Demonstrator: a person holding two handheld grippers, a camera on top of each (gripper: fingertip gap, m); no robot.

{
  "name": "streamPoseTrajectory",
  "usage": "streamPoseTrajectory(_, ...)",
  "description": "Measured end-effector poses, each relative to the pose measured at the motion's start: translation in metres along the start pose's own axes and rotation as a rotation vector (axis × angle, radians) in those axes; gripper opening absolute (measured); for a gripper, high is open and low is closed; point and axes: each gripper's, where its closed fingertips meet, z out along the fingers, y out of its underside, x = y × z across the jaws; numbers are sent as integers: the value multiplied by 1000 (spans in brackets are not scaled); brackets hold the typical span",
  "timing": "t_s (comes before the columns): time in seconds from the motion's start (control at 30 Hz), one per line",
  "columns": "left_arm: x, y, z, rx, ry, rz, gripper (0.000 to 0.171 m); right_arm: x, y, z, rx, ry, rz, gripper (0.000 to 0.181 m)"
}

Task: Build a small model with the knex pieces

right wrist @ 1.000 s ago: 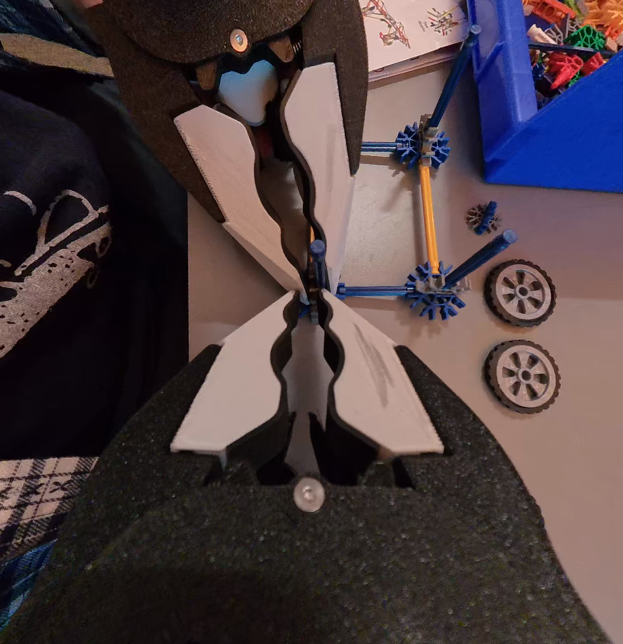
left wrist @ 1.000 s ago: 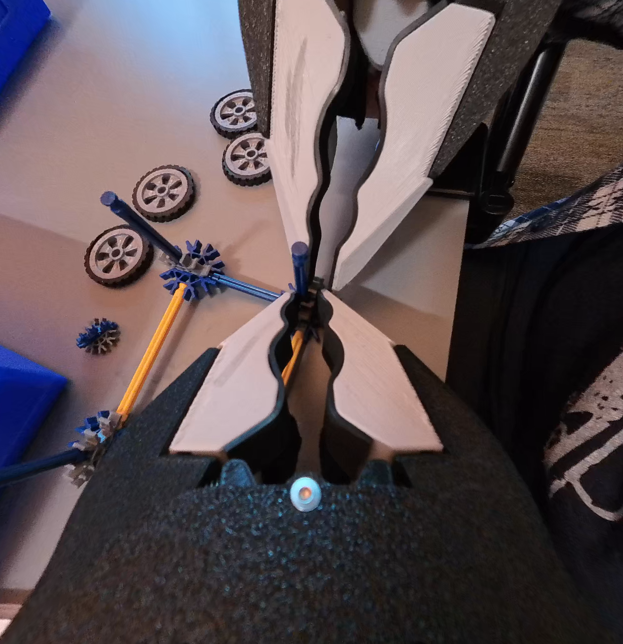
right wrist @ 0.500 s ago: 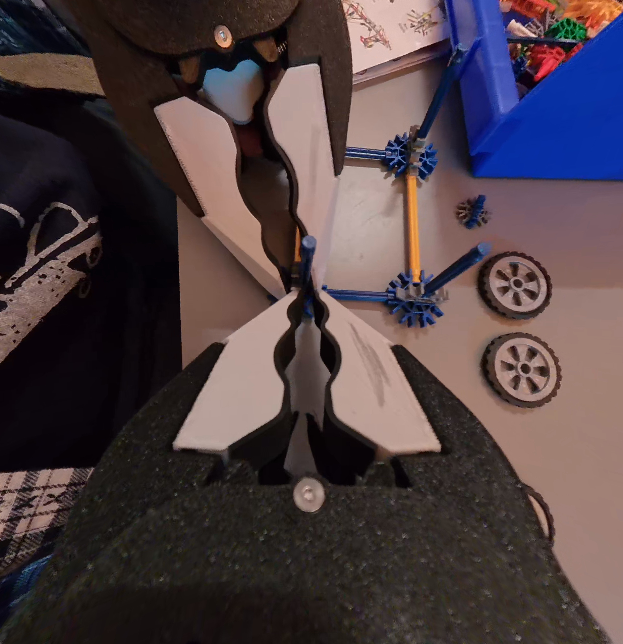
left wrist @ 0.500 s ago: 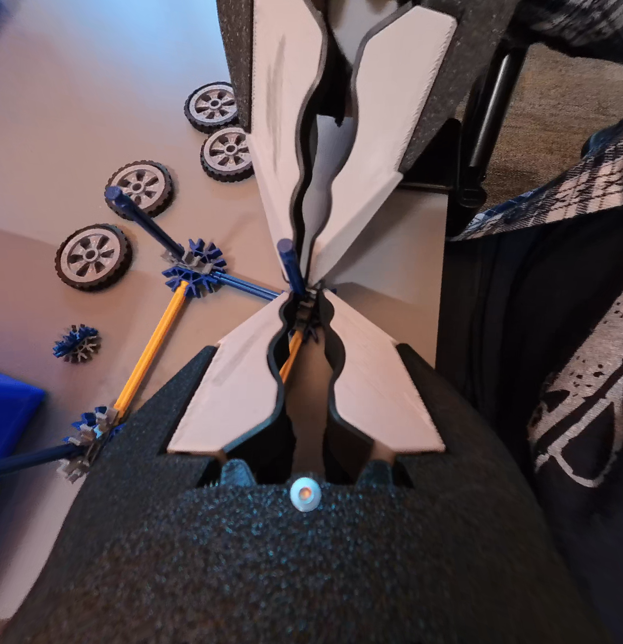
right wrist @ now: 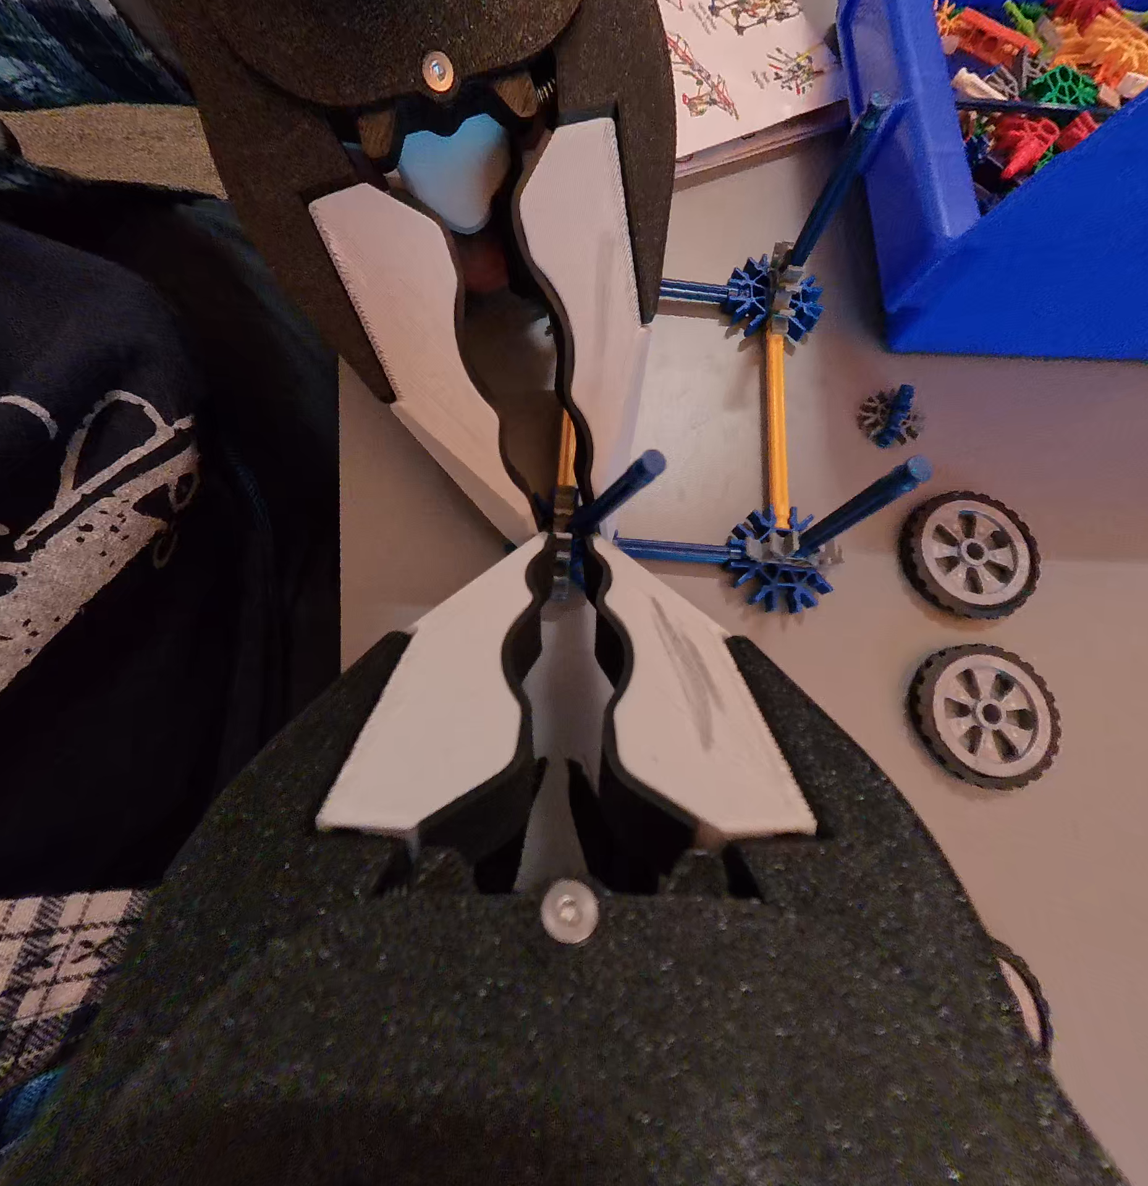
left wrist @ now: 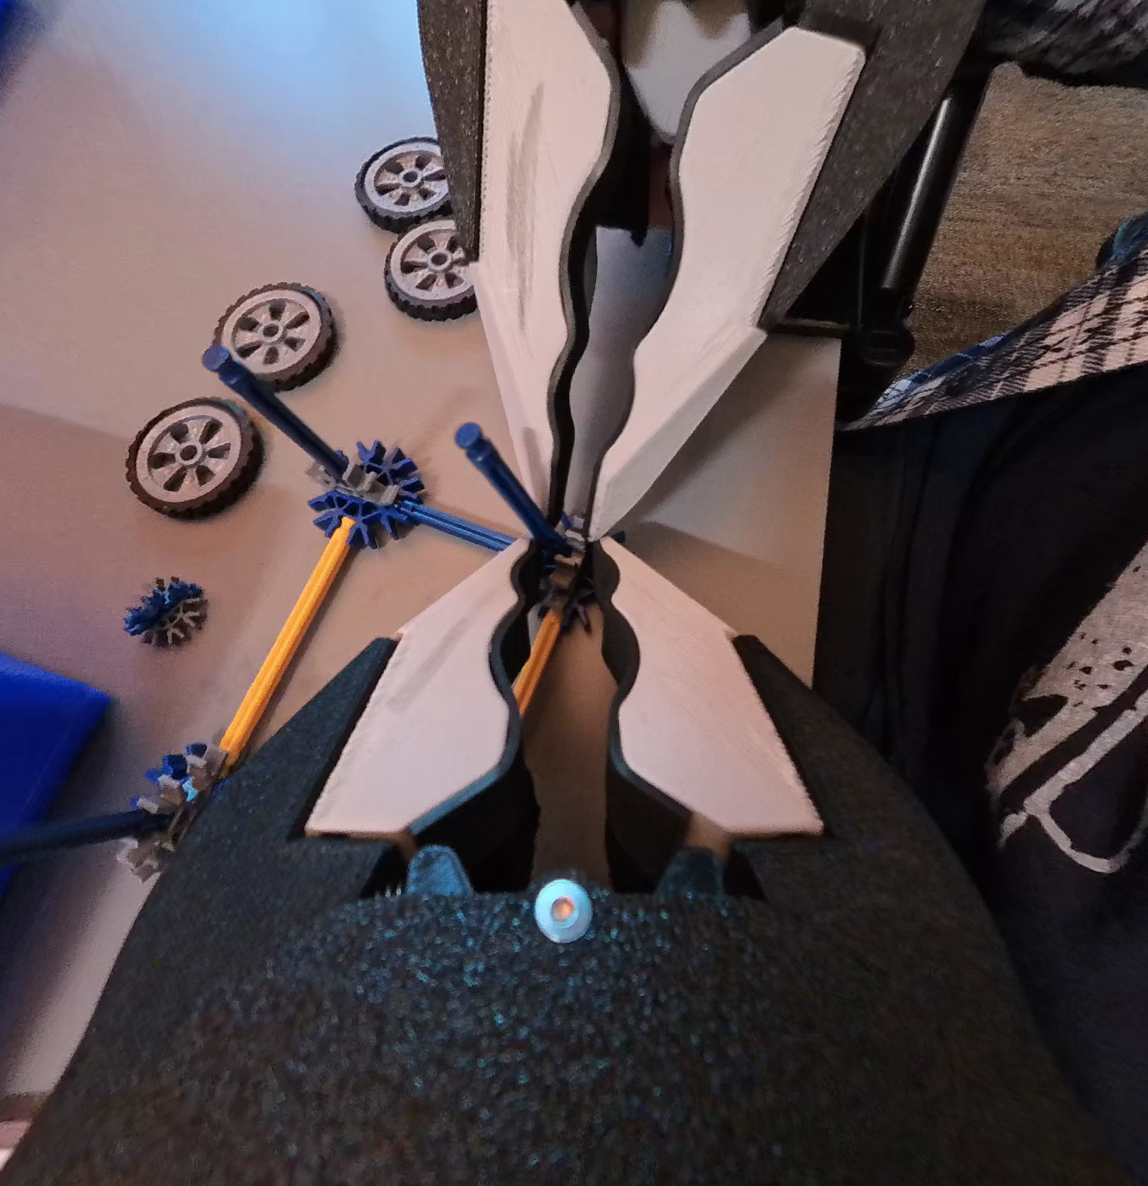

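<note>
your table (right wrist: 944, 930) carries the biggest item, a blue bin (right wrist: 1040, 269) of mixed coloured pieces at 1 o'clock in the right wrist view, with a printed sheet (right wrist: 738, 70) at 12 beside it. next in size is the rod-and-connector frame (right wrist: 775, 417), lying flat at 2 o'clock from your right gripper (right wrist: 568, 558): yellow rods, dark blue rods and blue snowflake connectors at the corners. four grey wheels (left wrist: 193, 455) lie apart from the frame, at 10 to 11 o'clock in the left wrist view. a loose blue connector (left wrist: 166, 611) sits at 9.

your left gripper (left wrist: 562, 565) and the right one meet tip to tip over the frame's near corner connector (right wrist: 564, 545). both sets of jaws are closed on that corner joint. a short blue rod (left wrist: 504, 478) sticks out of it, its long axis tilting toward 11 o'clock in the left view and away from both jaws.
</note>
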Motion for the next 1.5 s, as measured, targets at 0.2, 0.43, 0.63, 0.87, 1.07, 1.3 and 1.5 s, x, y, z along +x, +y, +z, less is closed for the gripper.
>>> streamPoseTrajectory(0.2,0,1,-1,6,-13,17,10,-1,-1,2,7,-9,8,6)
streamPoseTrajectory(0.43,0,1,-1,6,-9,16,10,-1,-2,2,12,0,2,6)
streamPoseTrajectory(0.63,0,1,-1,8,-8,18,10,0,-2,2,11,7,-6,7)
streamPoseTrajectory(0.87,1,2,-1,7,1,18,10,0,-2,2,10,12,-16,8)
streamPoseTrajectory(1.07,2,2,-1,6,8,20,11,1,-2,2,10,17,-18,11)
streamPoseTrajectory(1.3,3,3,-2,8,18,34,13,0,-3,2,13,17,-30,16)
streamPoseTrajectory(1.5,3,3,-2,10,12,47,11,0,-3,3,17,12,-29,15)
